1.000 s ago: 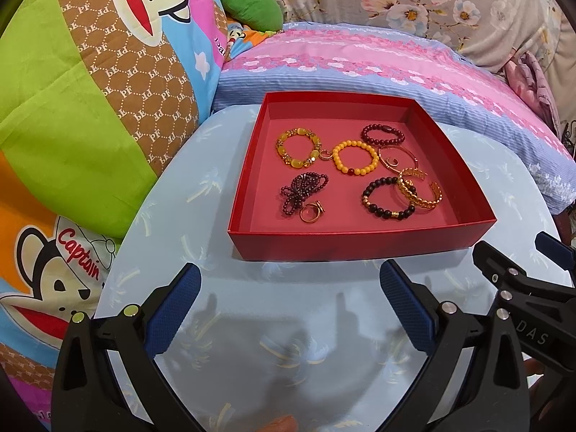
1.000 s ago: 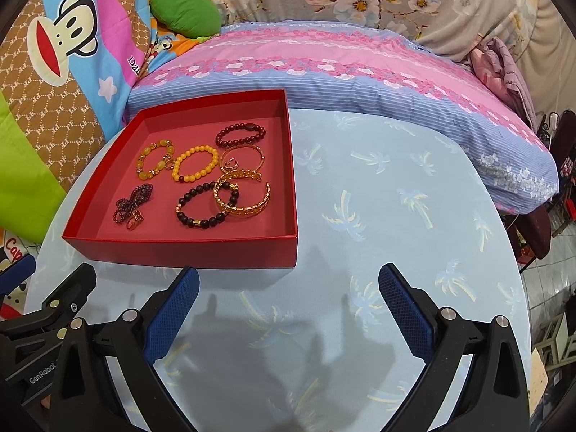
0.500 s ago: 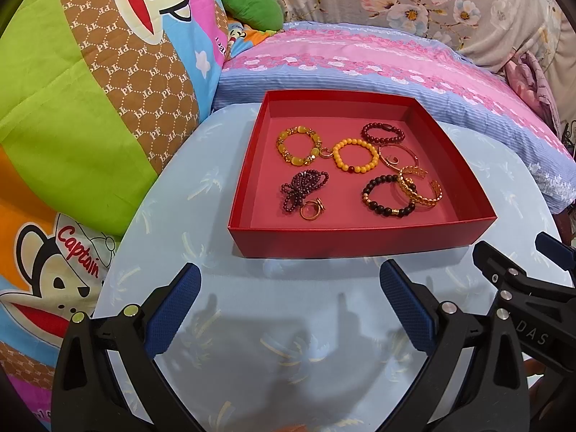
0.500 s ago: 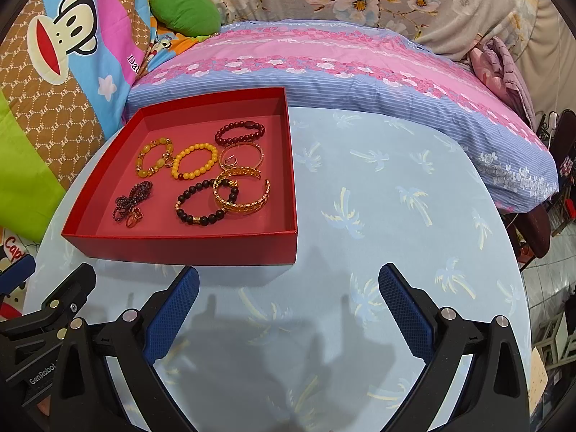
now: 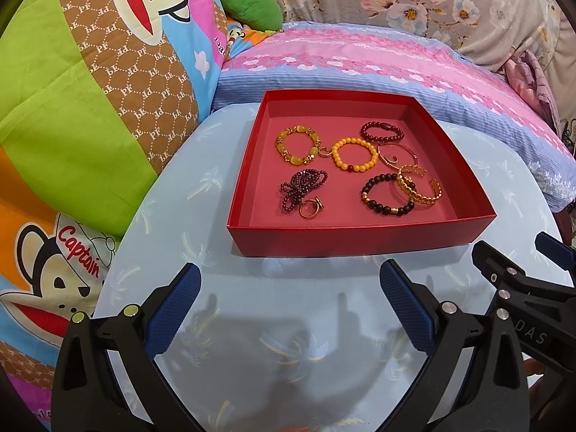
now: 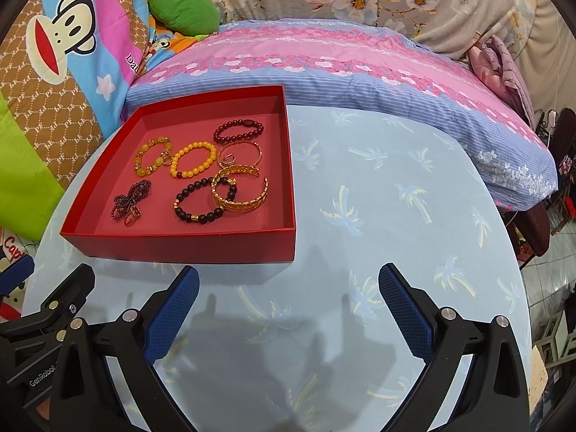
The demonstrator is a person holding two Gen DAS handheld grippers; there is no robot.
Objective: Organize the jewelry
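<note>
Hovering | L gripper [image 5: 289, 289] & R gripper [image 6: 288, 289] spread, empty | red tray [image 5: 352, 243] ahead

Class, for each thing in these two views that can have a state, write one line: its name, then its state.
Shallow red cardboard tray: uncovered, holding all the jewelry.
Yellow round-bead bracelet: lying flat in the tray.
Gold open cuff bangle: overlapping the black bead bracelet.
Left gripper: open, holding nothing.
Right gripper: open, holding nothing.
</note>
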